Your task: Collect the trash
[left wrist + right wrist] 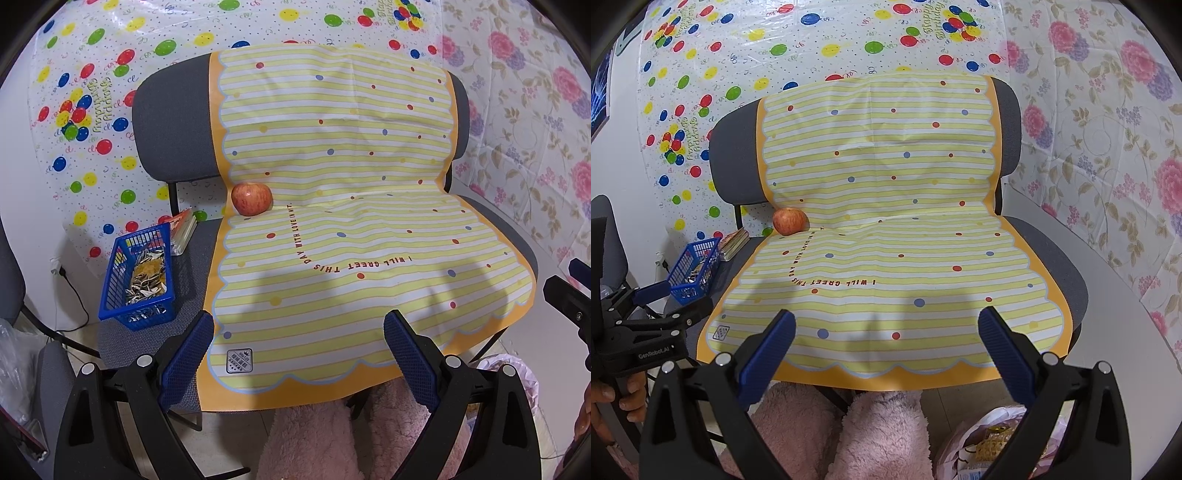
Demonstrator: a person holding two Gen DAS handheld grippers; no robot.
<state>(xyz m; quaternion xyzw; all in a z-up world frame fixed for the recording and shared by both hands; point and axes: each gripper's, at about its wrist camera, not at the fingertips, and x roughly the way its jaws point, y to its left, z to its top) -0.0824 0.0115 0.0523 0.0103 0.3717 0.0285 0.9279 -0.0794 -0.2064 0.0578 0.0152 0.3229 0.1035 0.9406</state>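
Observation:
A blue plastic basket [138, 277] of sunflower seed shells stands on the left side of a grey chair seat; it also shows in the right wrist view [694, 271]. A pink trash bag [982, 443] with scraps sits on the floor at the lower right. A red apple [252, 198] [789, 220] rests on a yellow striped sheet [332, 221] [886, 258] that is draped over the chair. My left gripper [299, 332] is open and empty over the sheet's front edge. My right gripper [886, 325] is open and empty there too.
A packet [183, 230] lies behind the basket on the seat. The chair's grey backrest [166, 122] rises behind. Another grey chair [51, 373] stands at the left. Pink fluffy slippers [871, 435] are below the seat. Patterned cloths cover the walls.

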